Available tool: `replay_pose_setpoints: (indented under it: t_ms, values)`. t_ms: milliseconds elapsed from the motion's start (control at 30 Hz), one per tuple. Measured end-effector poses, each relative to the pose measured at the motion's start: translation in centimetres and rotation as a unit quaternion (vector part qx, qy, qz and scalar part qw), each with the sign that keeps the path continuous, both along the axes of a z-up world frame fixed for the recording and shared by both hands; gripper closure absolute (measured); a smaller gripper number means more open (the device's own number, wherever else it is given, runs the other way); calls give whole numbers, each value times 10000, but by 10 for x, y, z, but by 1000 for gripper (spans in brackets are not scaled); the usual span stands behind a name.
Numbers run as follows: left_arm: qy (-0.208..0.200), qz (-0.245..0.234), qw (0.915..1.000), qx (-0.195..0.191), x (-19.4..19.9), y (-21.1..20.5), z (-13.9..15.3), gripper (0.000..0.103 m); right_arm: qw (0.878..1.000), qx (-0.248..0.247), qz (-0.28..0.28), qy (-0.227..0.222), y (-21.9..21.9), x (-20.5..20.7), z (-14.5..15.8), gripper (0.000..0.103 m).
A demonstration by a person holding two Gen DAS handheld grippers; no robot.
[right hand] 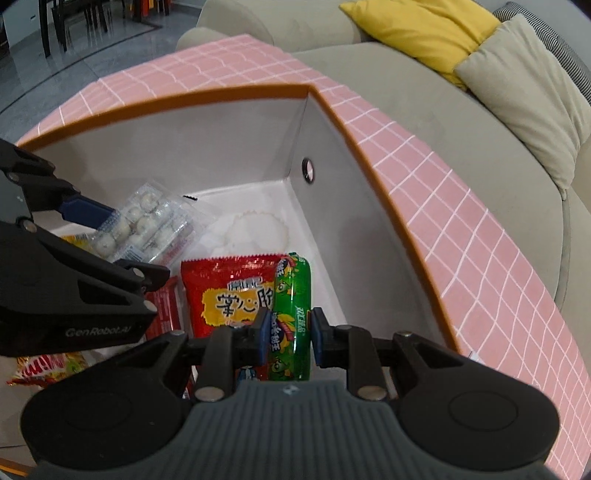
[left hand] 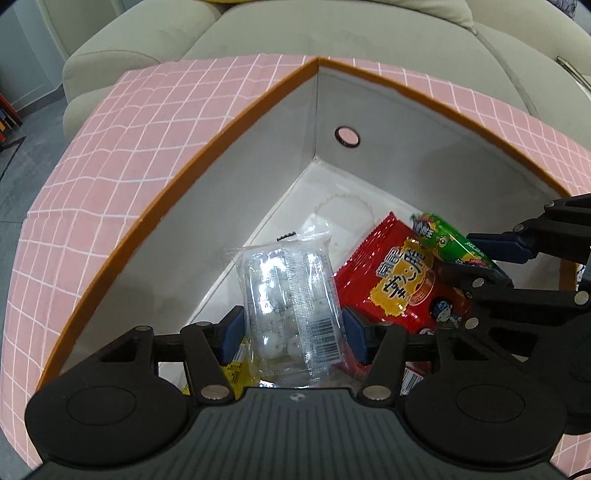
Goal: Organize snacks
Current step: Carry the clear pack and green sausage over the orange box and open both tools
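An orange-rimmed box (left hand: pixel 184 177) with white inner walls holds the snacks. My left gripper (left hand: pixel 291 325) hangs inside it, open, with a clear pack of white balls (left hand: pixel 288 295) between its blue pads; a thin gap shows at the right pad. In the right wrist view that pack (right hand: pixel 147 225) lies tilted beside the left gripper's blue finger (right hand: pixel 83 211). My right gripper (right hand: pixel 290 328) is shut on a green snack stick (right hand: pixel 291 295), just above a red snack bag (right hand: pixel 229 291) on the box floor. The left wrist view shows the right gripper (left hand: pixel 461 254) beside that red bag (left hand: pixel 399 280).
The box stands on a table under a pink checked cloth (left hand: pixel 110 147). A beige sofa (right hand: pixel 424 110) with a yellow cushion (right hand: pixel 417 29) lies behind. A yellow packet (left hand: pixel 236 365) sits under the left gripper. An orange snack bag (right hand: pixel 48 365) lies at the lower left.
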State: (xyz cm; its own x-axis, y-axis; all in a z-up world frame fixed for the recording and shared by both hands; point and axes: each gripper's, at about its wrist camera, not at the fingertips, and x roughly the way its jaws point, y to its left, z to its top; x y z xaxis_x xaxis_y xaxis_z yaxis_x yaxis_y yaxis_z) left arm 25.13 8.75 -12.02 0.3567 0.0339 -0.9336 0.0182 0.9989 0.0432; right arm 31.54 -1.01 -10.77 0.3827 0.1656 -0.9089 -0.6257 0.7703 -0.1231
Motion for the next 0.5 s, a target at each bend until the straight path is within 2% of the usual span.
replay_pose_setpoints:
  t_ms: [133,267,333,500]
  values:
    - [94,-2,10000,27,-1,1,-2,35,10000,-88,7,-24,1,-1,0,82]
    - [0,37,10000,37,-4,1,5,34,10000,-42,19,-28,0,-1,5,80]
    - [-67,63,10000,2,-5,2,11,28,10000,-14,7,-66,-1,-3,8,69]
    - [-312,181,9993,1,-10,6,29,26,9997,110,-75,-186,-3,-9,21,58]
